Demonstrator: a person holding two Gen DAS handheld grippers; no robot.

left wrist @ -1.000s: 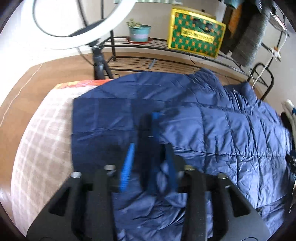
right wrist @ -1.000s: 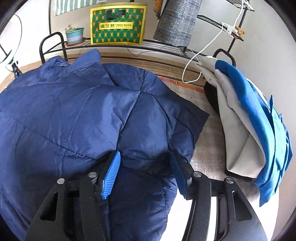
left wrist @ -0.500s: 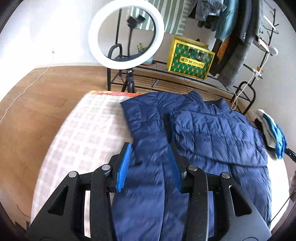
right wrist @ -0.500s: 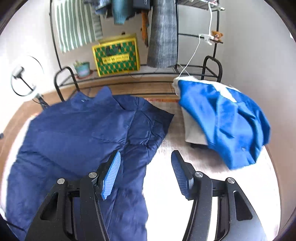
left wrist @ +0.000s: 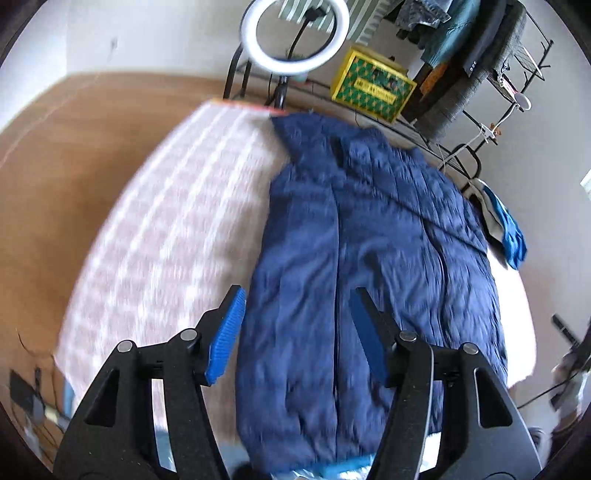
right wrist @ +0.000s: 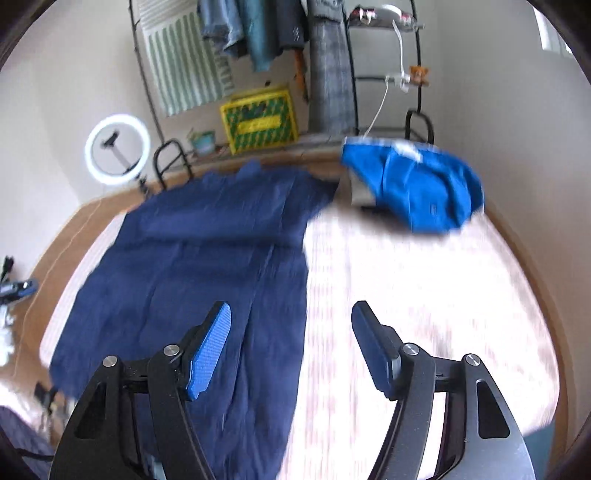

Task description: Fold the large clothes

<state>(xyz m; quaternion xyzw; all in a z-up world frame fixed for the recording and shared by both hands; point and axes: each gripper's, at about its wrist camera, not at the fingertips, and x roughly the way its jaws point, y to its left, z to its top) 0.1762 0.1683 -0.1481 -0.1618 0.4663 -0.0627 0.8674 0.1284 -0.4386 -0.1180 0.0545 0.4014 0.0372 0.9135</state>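
A navy quilted jacket [left wrist: 369, 266] lies flat on a pale checked cloth [left wrist: 177, 229], both sleeves folded in over its body, collar at the far end. It also shows in the right wrist view [right wrist: 207, 266]. My left gripper [left wrist: 297, 326] is open and empty, high above the jacket's near hem. My right gripper [right wrist: 291, 341] is open and empty, high above the jacket's right edge and the bare checked cloth [right wrist: 406, 295].
A pile of folded clothes with a bright blue garment [right wrist: 417, 188] on top sits at the far right. A ring light [left wrist: 295, 35], a yellow-green box [left wrist: 373, 88] and a clothes rack [right wrist: 332, 66] stand behind. Wooden floor [left wrist: 74, 129] surrounds the cloth.
Both grippers have pulled up and back from the jacket. The left gripper let go of the fold it held a second ago. The jacket now lies folded in.
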